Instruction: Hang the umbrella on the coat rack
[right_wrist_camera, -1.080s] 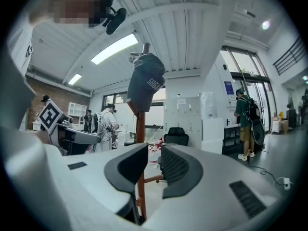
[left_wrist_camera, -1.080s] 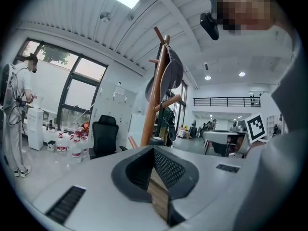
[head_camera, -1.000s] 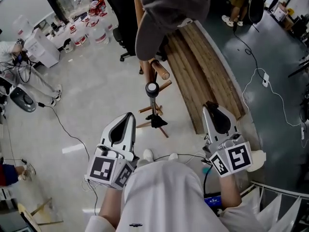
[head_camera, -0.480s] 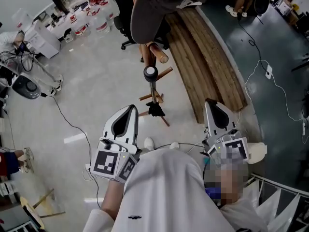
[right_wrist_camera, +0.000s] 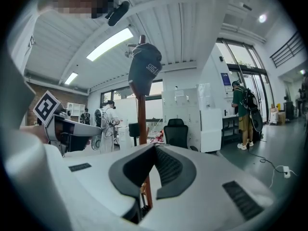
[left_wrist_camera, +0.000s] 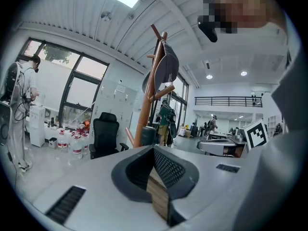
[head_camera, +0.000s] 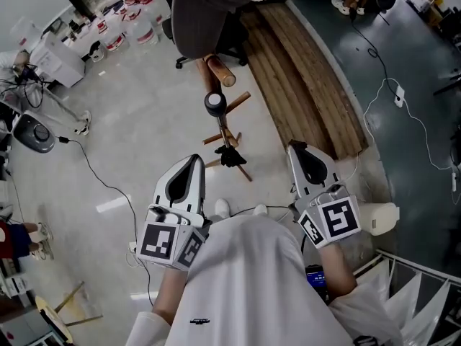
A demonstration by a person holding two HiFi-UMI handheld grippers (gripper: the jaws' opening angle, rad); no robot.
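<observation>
The left tool [head_camera: 193, 161] sits low and left of centre, its jaws pressed together with nothing between them. Above and to its right, at upper centre, stands the coat rack [head_camera: 219, 71] with a dark cap [head_camera: 209, 9] on top. What looks like the umbrella [head_camera: 215, 104], dark and slim with a round knob end, hangs alongside the pole. The right tool [head_camera: 296, 151], low and right of centre, is likewise closed and empty, near the curved wooden platform [head_camera: 310, 85].
</observation>
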